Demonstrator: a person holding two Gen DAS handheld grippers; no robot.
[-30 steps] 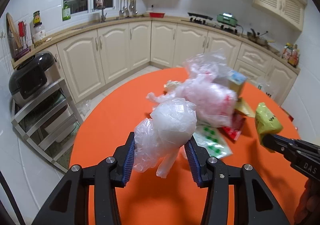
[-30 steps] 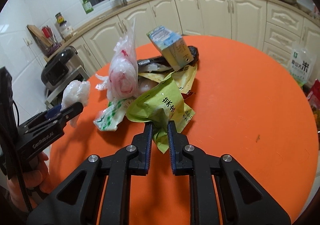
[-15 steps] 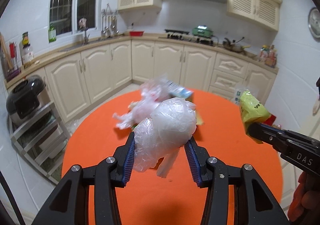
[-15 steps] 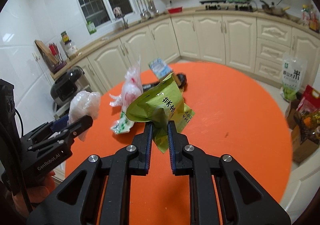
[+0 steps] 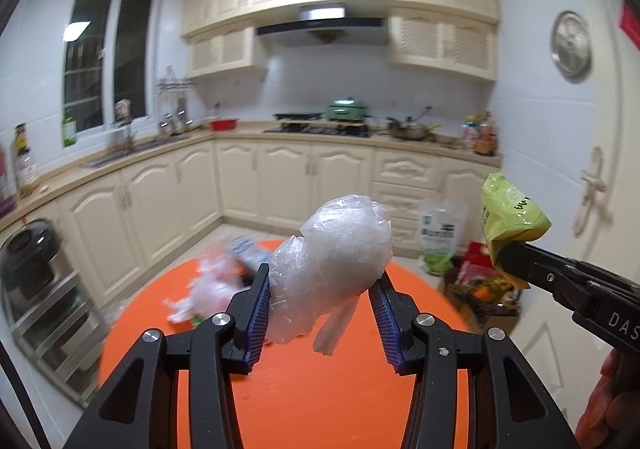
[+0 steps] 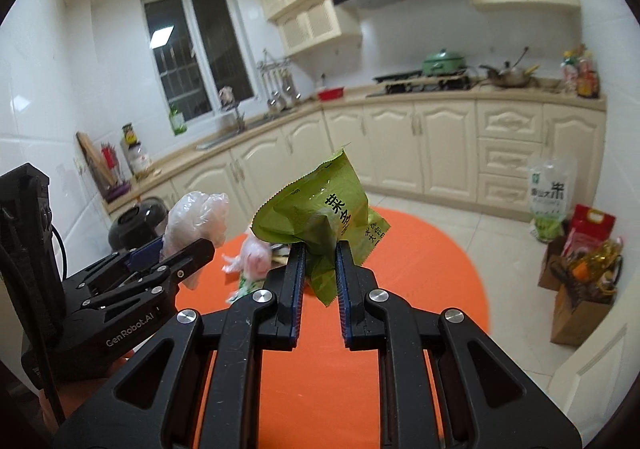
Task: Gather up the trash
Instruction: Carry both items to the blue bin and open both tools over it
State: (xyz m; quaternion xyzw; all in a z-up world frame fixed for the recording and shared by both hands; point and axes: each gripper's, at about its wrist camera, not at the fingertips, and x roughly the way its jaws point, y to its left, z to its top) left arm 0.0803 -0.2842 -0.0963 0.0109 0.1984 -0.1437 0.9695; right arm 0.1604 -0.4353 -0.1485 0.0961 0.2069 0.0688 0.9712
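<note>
My left gripper (image 5: 320, 297) is shut on a crumpled clear plastic bag (image 5: 336, 249) and holds it high above the round orange table (image 5: 320, 389). It also shows in the right wrist view (image 6: 196, 217). My right gripper (image 6: 318, 269) is shut on a green snack wrapper (image 6: 320, 217), also raised above the table; the wrapper shows at the right of the left wrist view (image 5: 508, 217). A pile of trash (image 5: 216, 285) with a pink-and-clear bag (image 6: 254, 257) and a carton stays on the table's far side, blurred.
Cream kitchen cabinets (image 5: 280, 185) run along the back walls. A rice cooker on a metal rack (image 5: 32, 269) stands left of the table. A rice bag (image 6: 550, 205) and paper bags of groceries (image 6: 580, 289) sit on the floor at the right.
Both grippers have risen and tilted up with their loads, so the table and the trash pile have dropped lower and farther away in both views.
</note>
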